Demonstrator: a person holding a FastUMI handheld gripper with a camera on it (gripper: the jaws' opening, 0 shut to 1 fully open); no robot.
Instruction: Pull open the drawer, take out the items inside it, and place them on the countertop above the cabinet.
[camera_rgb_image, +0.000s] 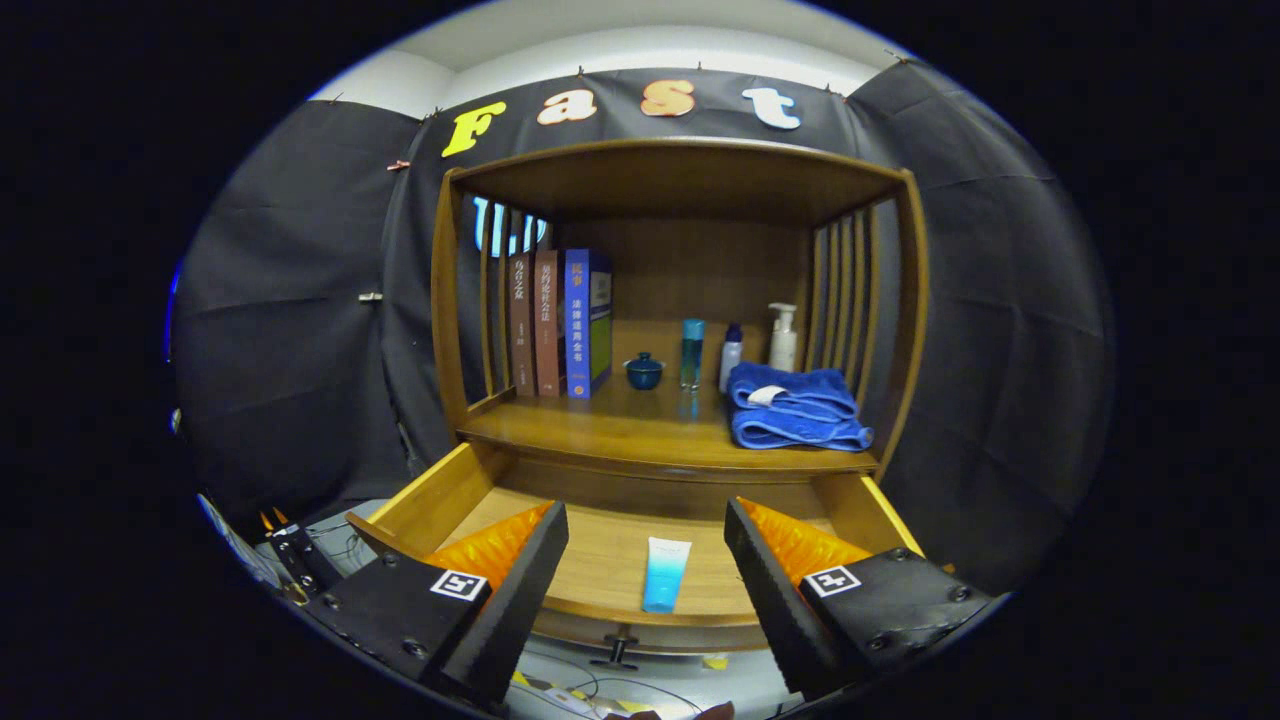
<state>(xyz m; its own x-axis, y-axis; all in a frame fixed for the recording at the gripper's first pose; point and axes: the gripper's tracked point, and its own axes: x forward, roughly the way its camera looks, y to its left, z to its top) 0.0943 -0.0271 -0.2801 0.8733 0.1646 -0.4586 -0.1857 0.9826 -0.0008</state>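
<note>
A wooden cabinet (680, 300) stands against the booth wall. Its drawer (440, 500) is pulled out below the surface (620, 425). A tube (666, 573) lies flat inside the drawer near its front edge, between the spread fingers of the tongs (646, 555), touching neither. On the surface above, three books (560, 322) stand upright at the left. To their right sit a small lidded jar (644, 370), then a slim bottle (692, 352), a smaller bottle (731, 356) and a pump bottle (783, 337) in a row. Folded towels (795, 405) lie stacked at the right, before the pump bottle.
</note>
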